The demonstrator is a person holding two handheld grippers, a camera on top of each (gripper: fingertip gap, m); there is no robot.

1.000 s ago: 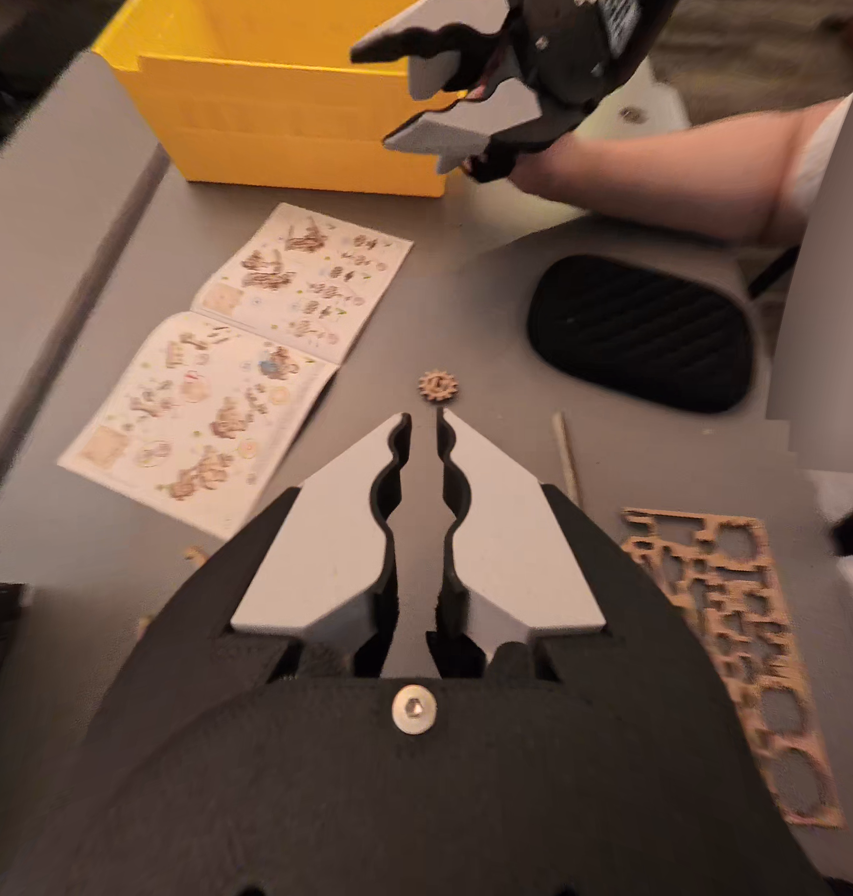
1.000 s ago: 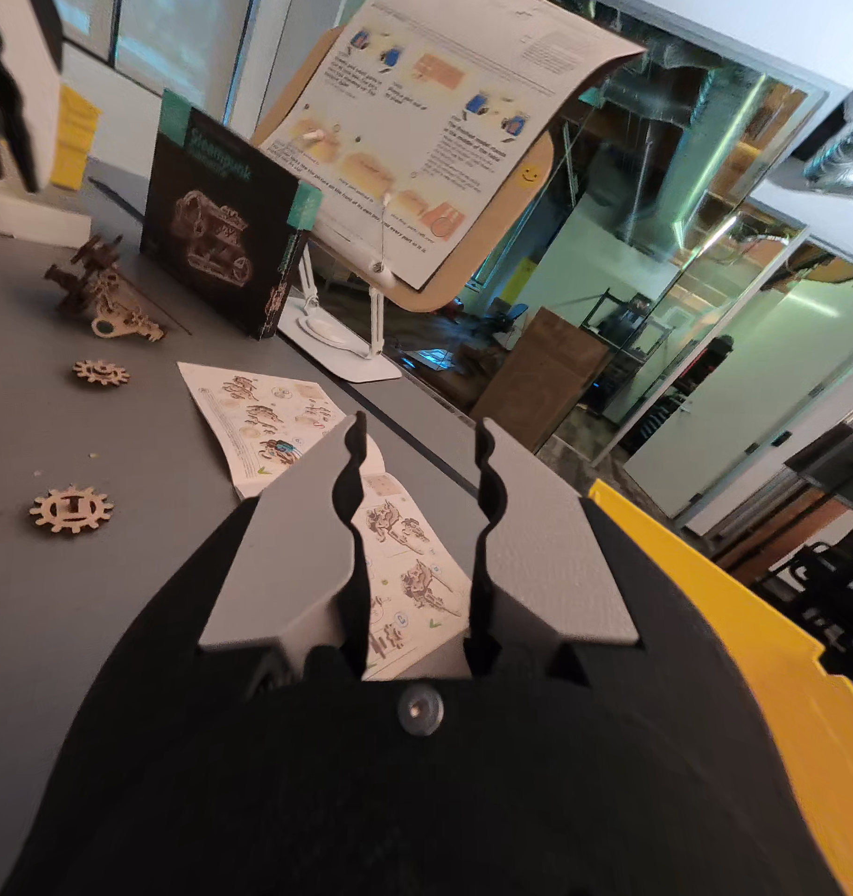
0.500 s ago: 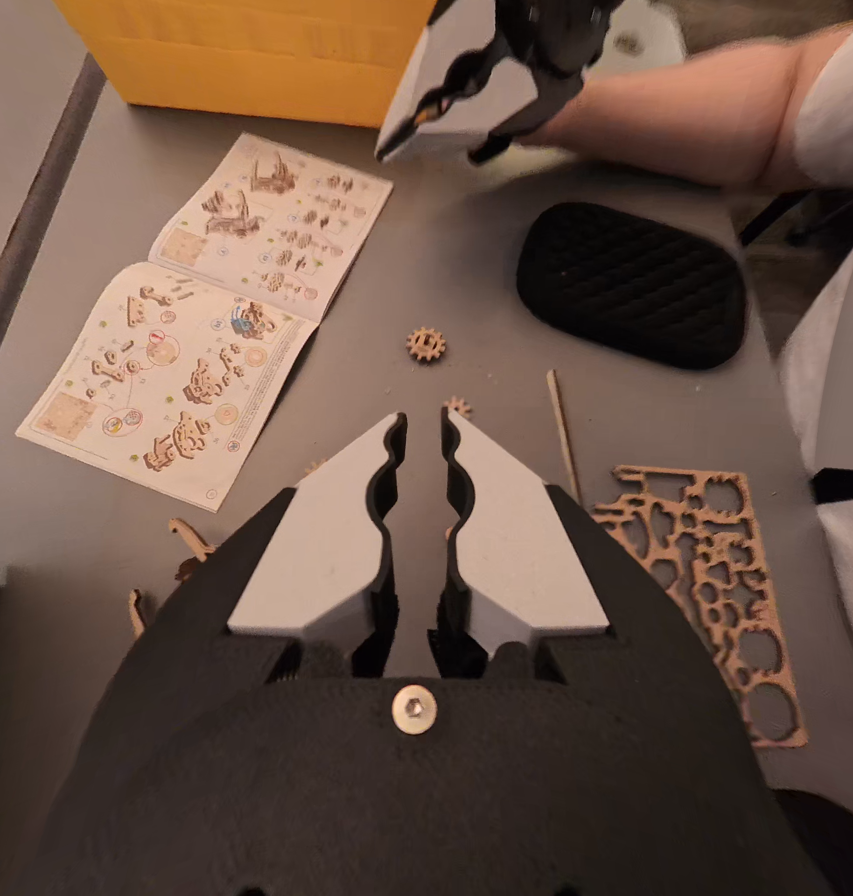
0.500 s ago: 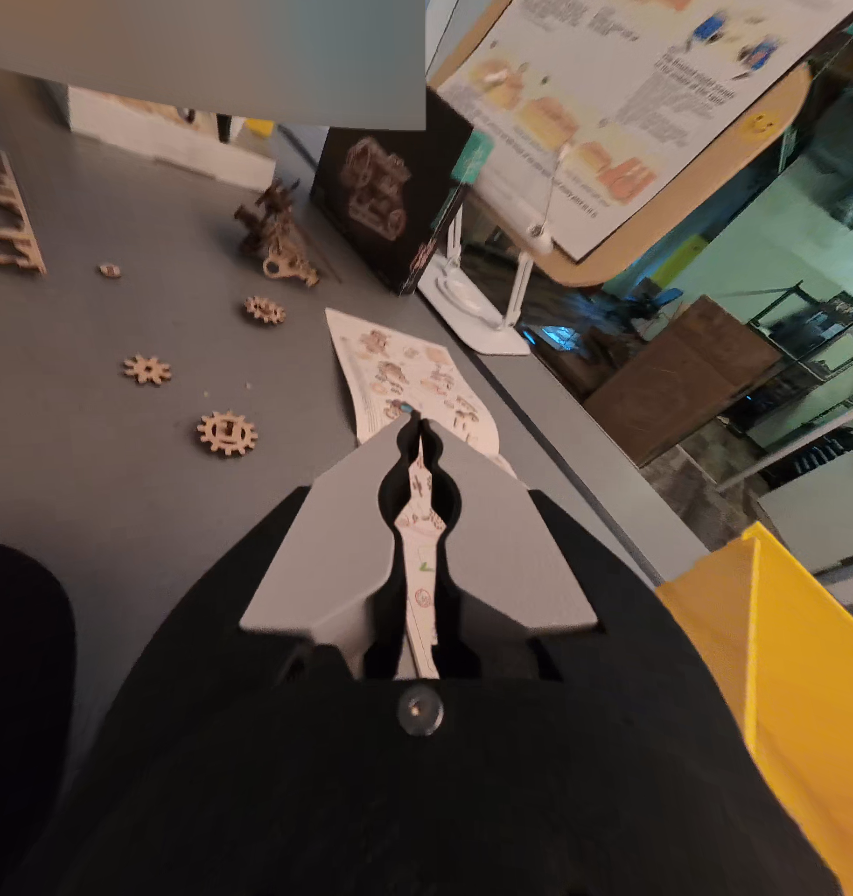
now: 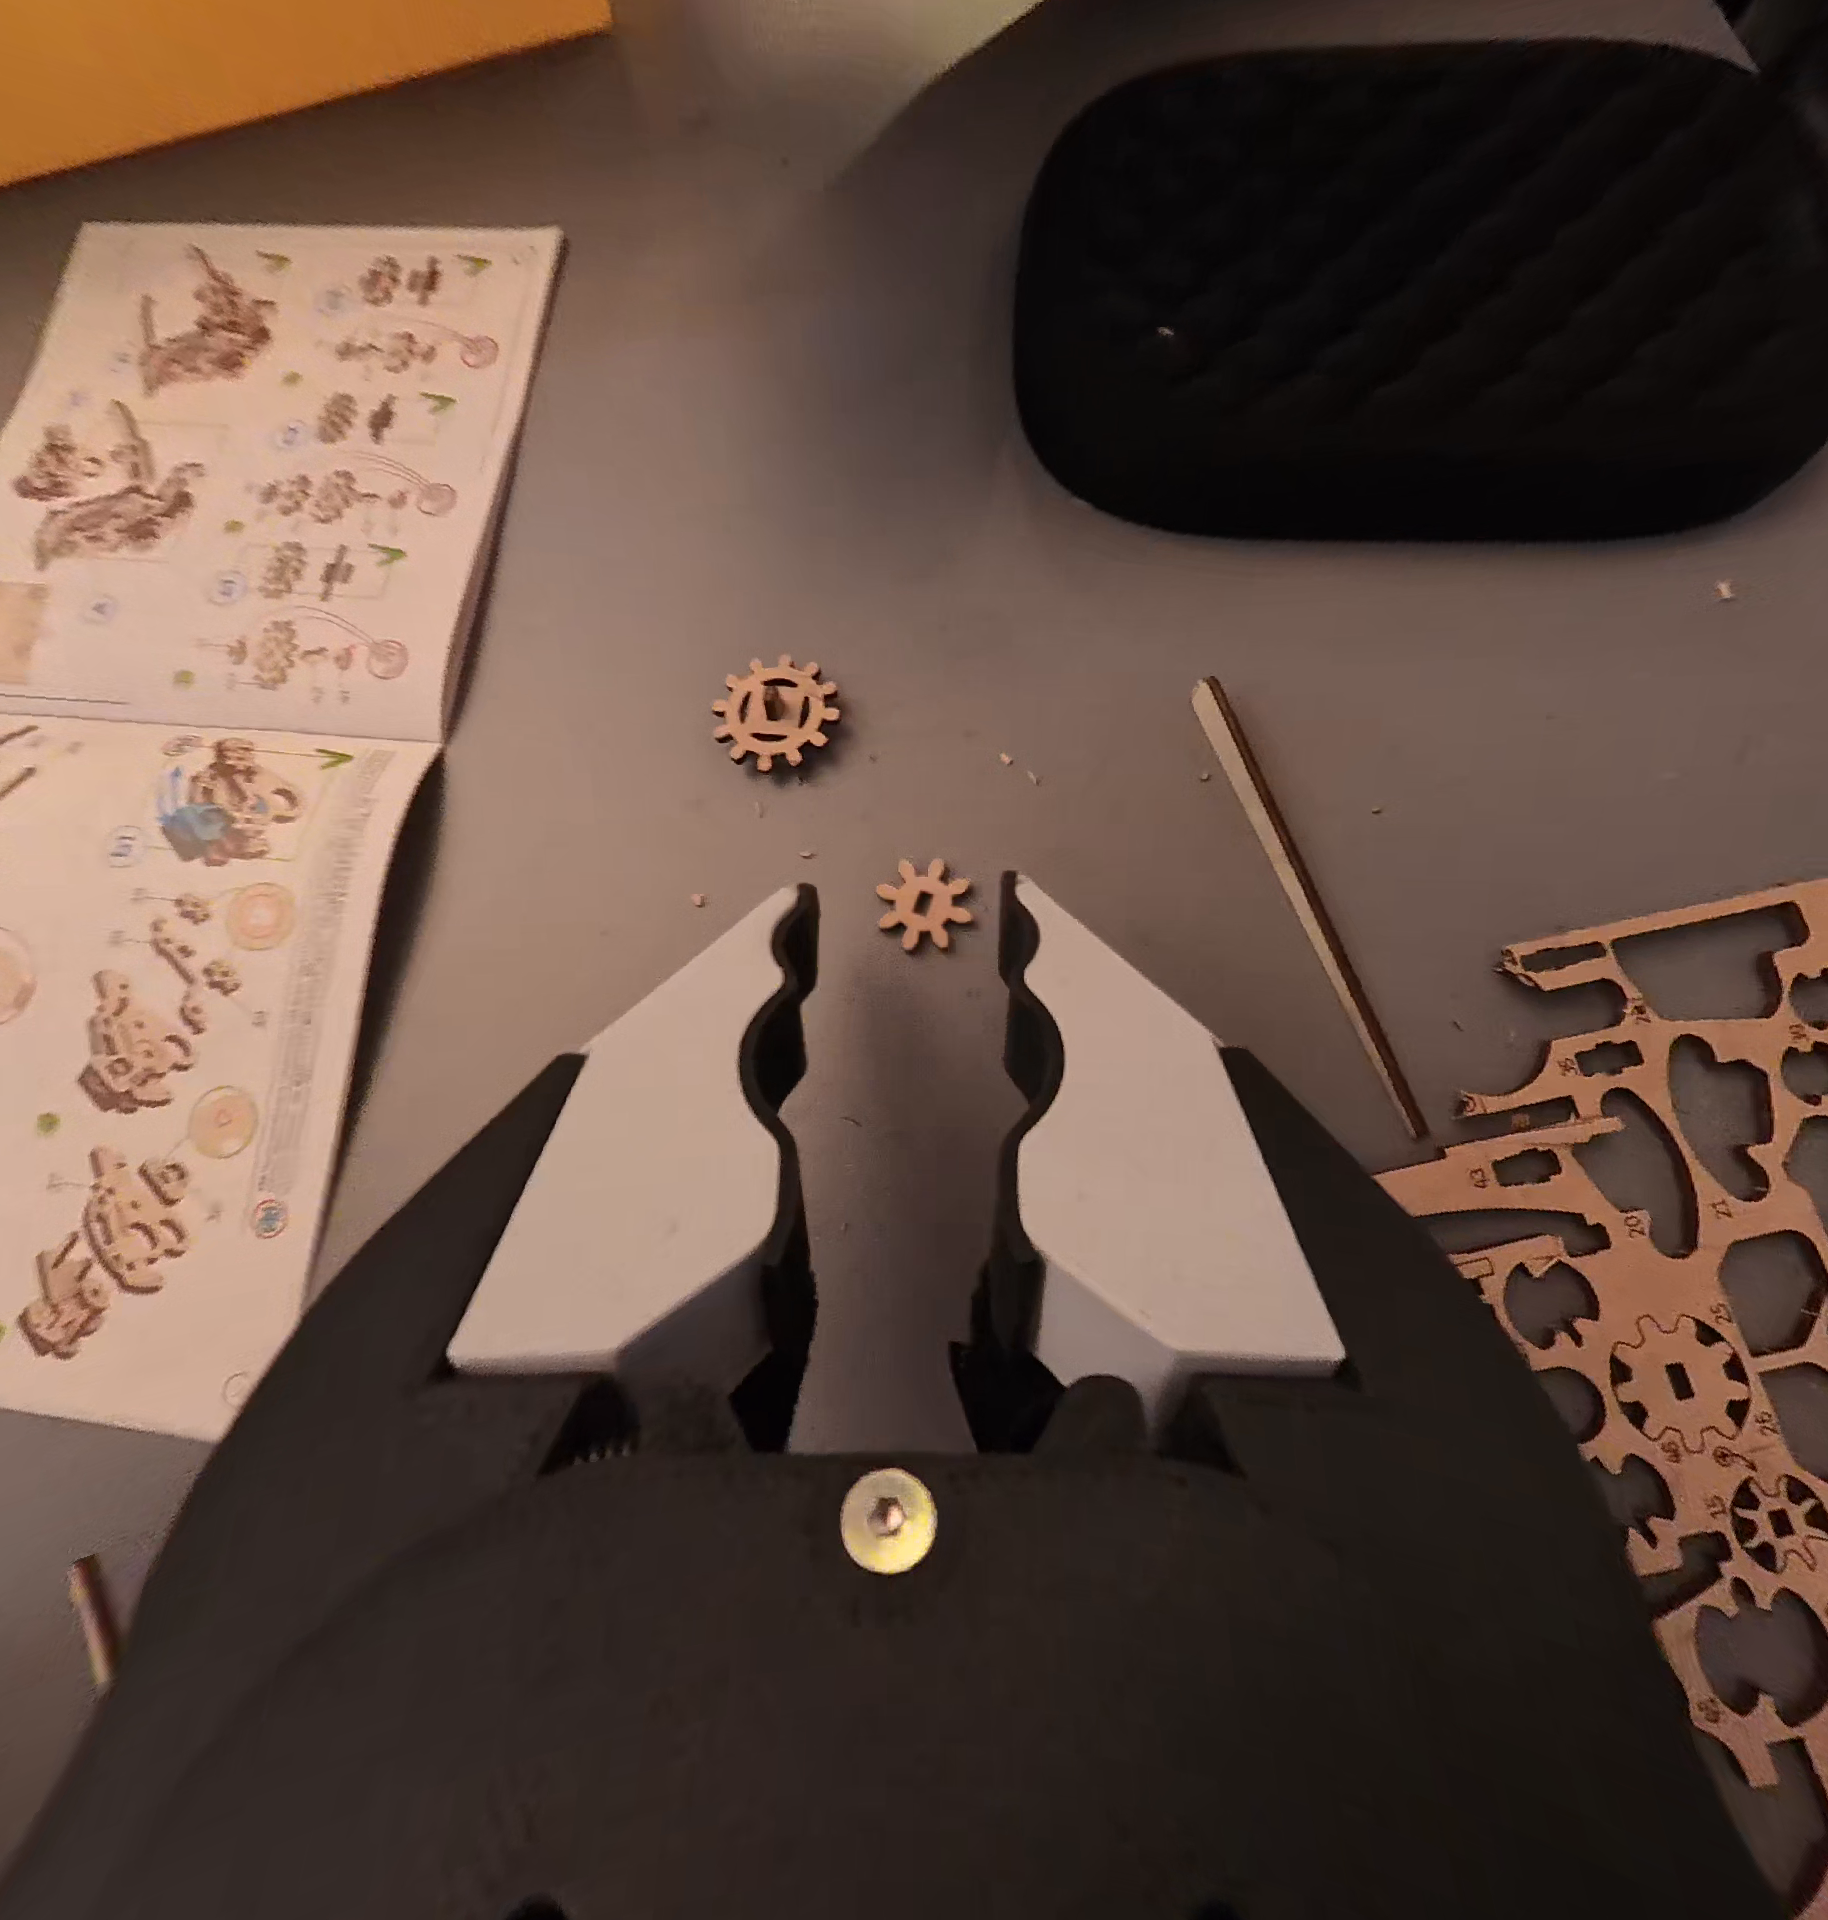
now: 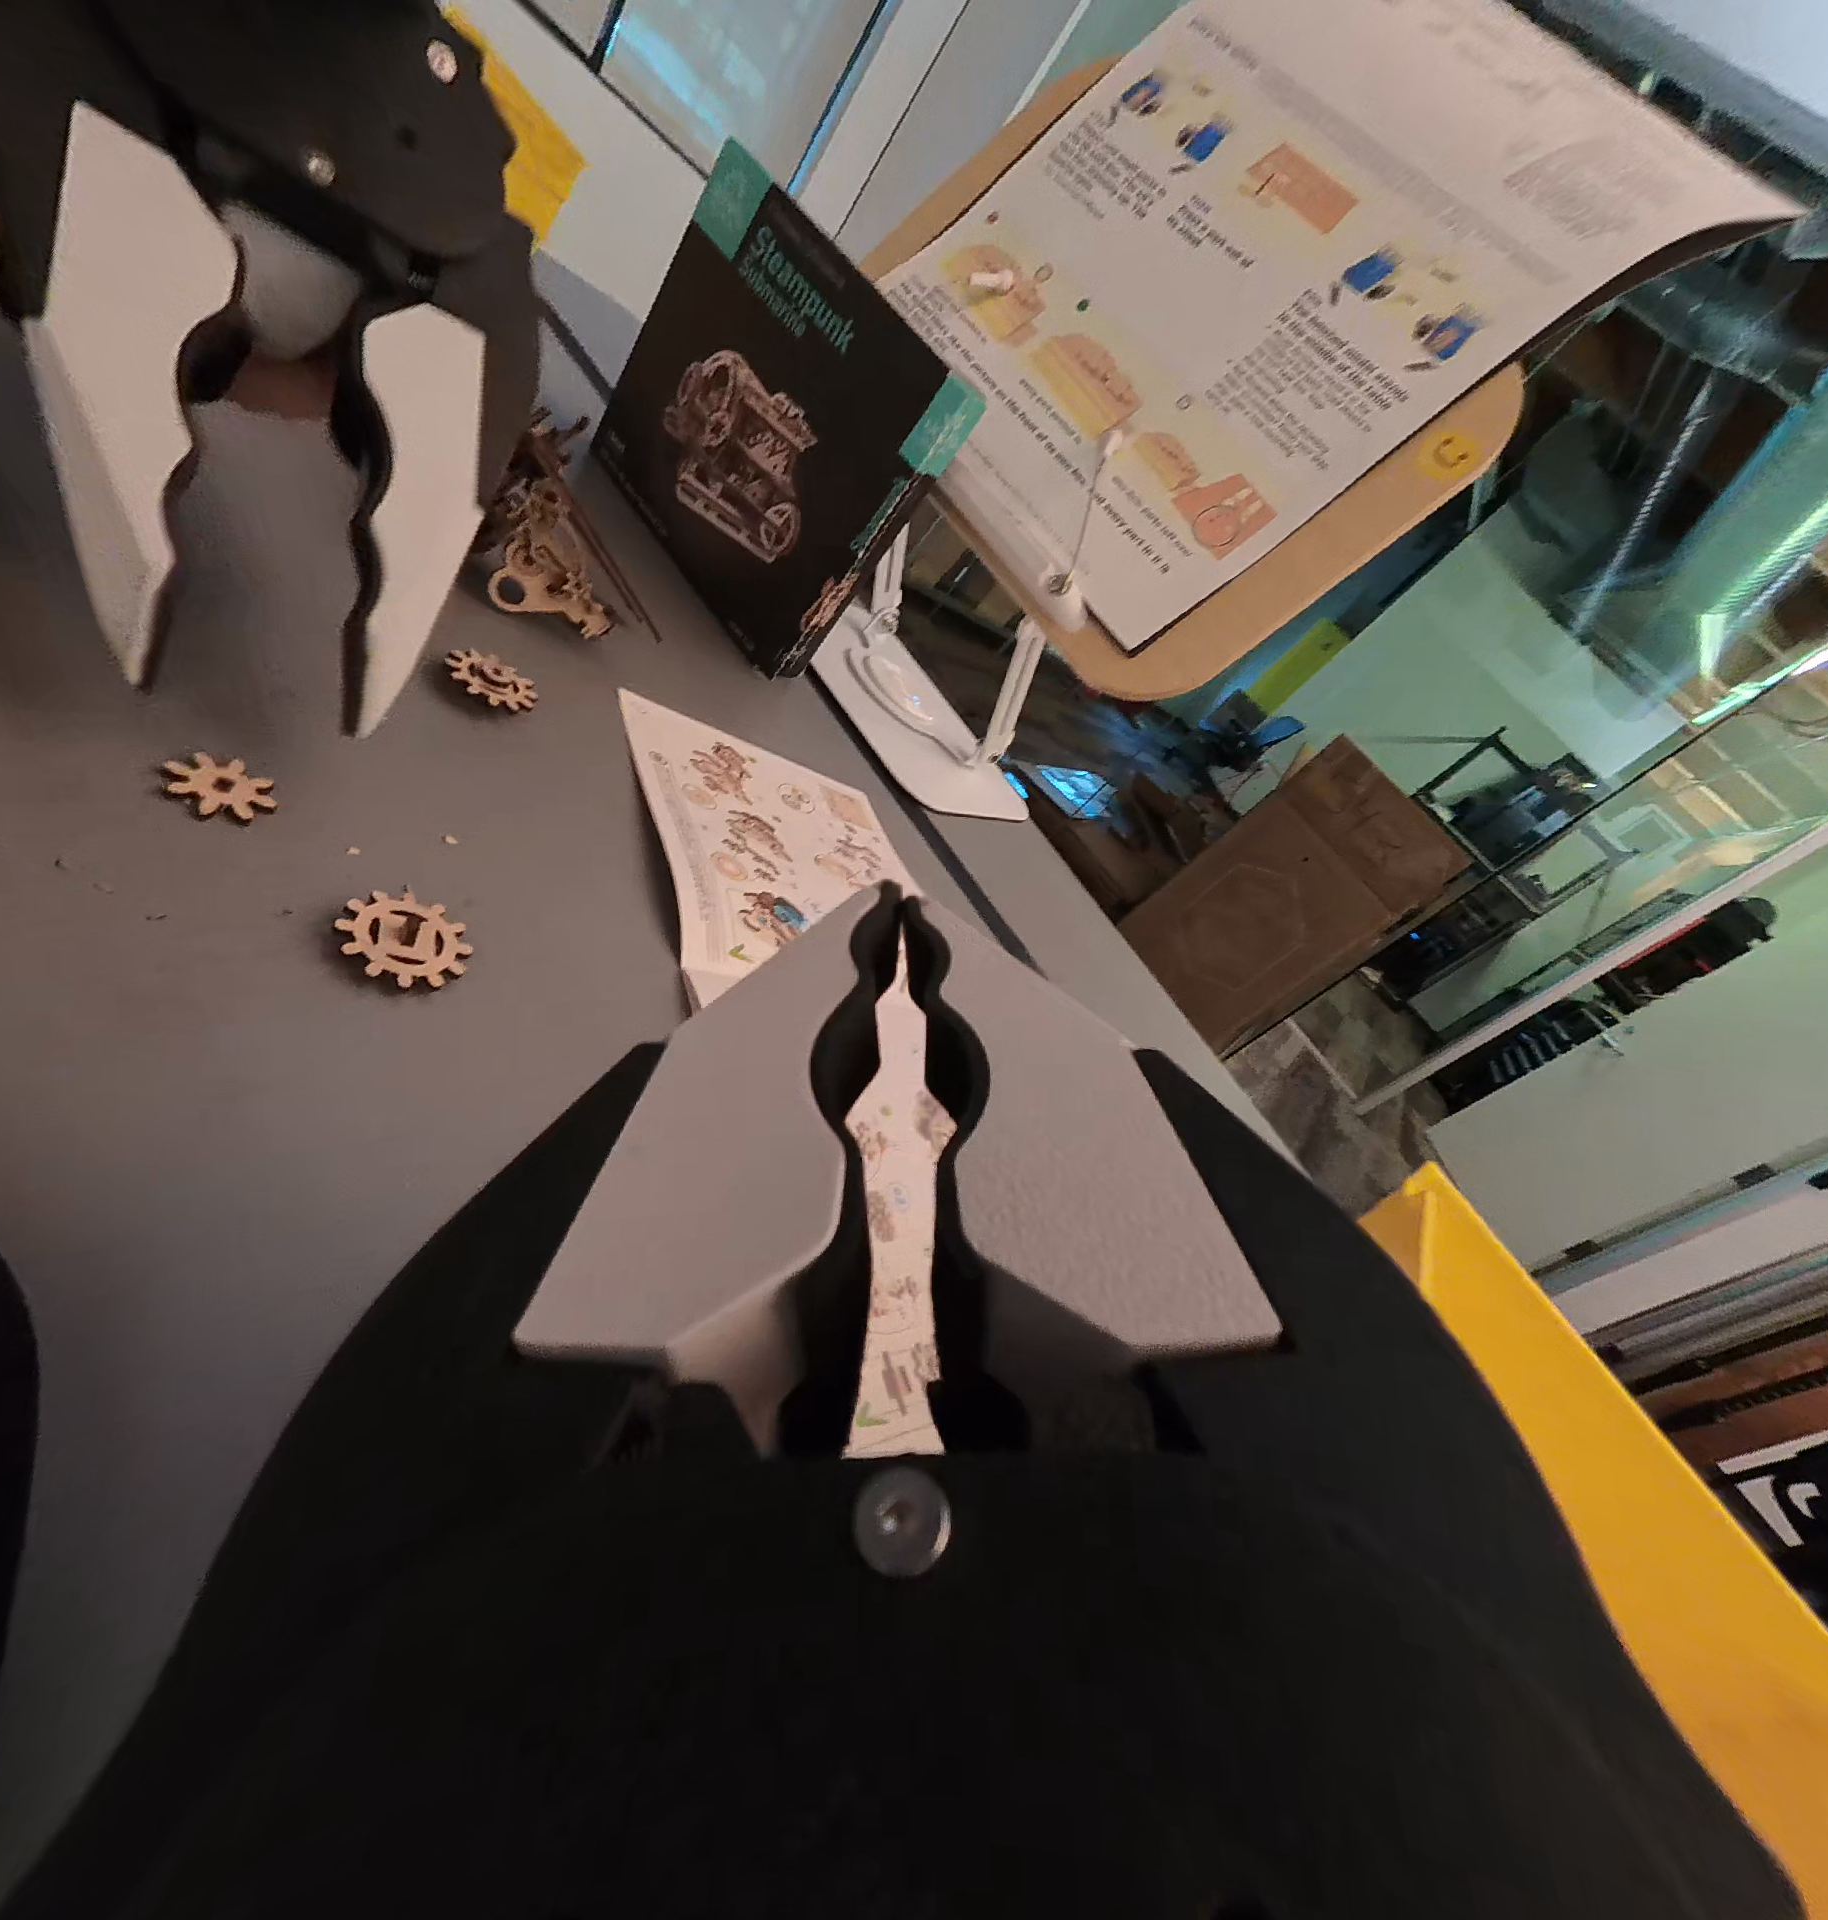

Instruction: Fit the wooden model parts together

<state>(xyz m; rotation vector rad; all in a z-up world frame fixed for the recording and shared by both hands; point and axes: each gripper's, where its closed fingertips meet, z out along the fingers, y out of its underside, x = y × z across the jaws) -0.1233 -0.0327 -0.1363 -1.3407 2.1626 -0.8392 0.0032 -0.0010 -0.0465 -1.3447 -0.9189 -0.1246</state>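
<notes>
Your left tool (image 5: pixel 905 894) hovers wide over the small gear (image 5: pixel 925 904) on the worktop (image 5: pixel 889 468), your right tool (image 6: pixel 899 914) pinched empty, the toothed wheel (image 5: pixel 776 713) unjoined: assembly's barely begun.

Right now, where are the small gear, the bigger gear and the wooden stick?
small gear (image 5: pixel 925 905), left wrist view, on its centre hole
bigger gear (image 5: pixel 776 713), left wrist view, on its hub
wooden stick (image 5: pixel 1305 904), left wrist view, midway along its length
</notes>
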